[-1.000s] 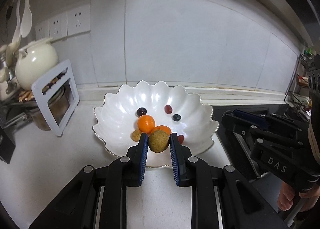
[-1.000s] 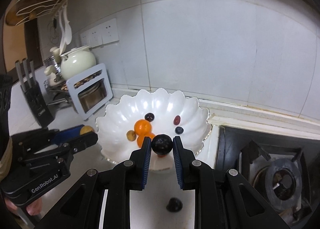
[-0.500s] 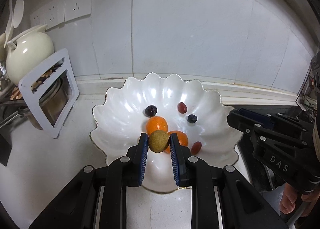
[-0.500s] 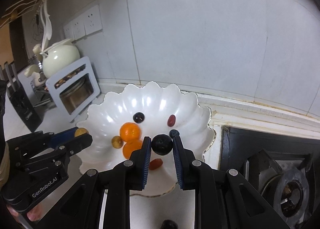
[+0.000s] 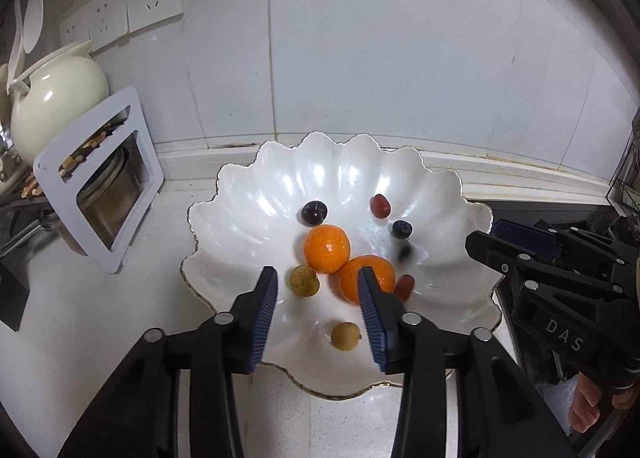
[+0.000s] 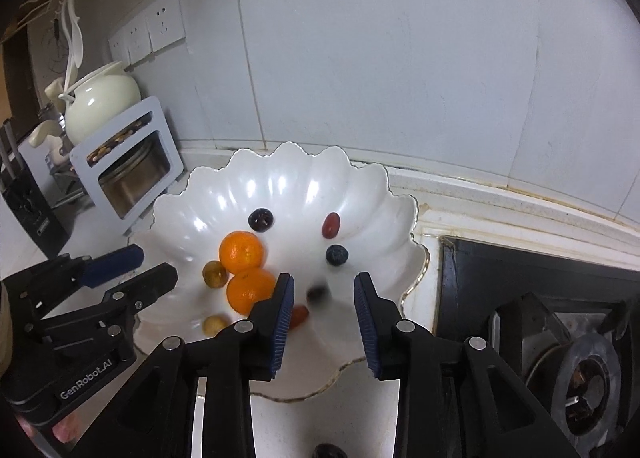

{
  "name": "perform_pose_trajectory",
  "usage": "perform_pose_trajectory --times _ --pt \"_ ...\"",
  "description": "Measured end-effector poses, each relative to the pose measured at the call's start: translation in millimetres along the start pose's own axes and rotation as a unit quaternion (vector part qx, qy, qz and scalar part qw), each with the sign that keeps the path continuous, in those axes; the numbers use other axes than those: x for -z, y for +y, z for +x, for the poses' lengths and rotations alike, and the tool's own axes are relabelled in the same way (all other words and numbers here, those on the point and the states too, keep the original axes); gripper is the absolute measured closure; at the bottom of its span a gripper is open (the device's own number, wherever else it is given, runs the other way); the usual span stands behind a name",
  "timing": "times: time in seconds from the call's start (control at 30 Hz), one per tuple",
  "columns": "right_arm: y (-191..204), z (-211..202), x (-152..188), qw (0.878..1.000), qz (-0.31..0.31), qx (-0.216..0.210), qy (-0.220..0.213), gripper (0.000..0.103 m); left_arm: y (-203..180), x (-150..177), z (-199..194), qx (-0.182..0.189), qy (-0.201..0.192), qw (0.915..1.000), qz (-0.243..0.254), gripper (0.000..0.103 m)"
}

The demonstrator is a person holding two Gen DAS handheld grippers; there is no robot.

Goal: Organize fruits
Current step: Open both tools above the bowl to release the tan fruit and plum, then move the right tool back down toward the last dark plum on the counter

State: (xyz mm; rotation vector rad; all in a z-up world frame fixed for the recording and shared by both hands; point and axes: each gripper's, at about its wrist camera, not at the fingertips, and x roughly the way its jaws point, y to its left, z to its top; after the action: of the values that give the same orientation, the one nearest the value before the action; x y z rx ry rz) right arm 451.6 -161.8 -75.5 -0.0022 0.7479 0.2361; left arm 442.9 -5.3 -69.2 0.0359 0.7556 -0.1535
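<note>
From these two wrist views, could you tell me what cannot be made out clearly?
- Dark fruit between the open right gripper fingers: motion-blurred in the right wrist view, kind unclear.
- Dark object on the counter: cut off by the bottom edge, right wrist view.
- Red grape in the scalloped bowl: partly hidden behind the left gripper finger, left wrist view.

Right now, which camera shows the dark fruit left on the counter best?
Only the right wrist view: the dark fruit sits at the bottom edge, partly cropped, outside the white bowl. In the left wrist view the gripper's body hides that spot.

Oranges [image 5: 327,249], grapes [image 5: 380,206], longans [image 5: 345,335] in bowl [image 5: 240,218]
</note>
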Motion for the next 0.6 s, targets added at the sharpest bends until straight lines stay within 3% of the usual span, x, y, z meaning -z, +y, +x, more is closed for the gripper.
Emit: perform_pose_trajectory --times 0.6 --pt "6 -74 13 0.998 -0.011 0.008 -0.060 0.069 -7 3 -80 -0.029 -0.065 0.9974 0.011 0.023"
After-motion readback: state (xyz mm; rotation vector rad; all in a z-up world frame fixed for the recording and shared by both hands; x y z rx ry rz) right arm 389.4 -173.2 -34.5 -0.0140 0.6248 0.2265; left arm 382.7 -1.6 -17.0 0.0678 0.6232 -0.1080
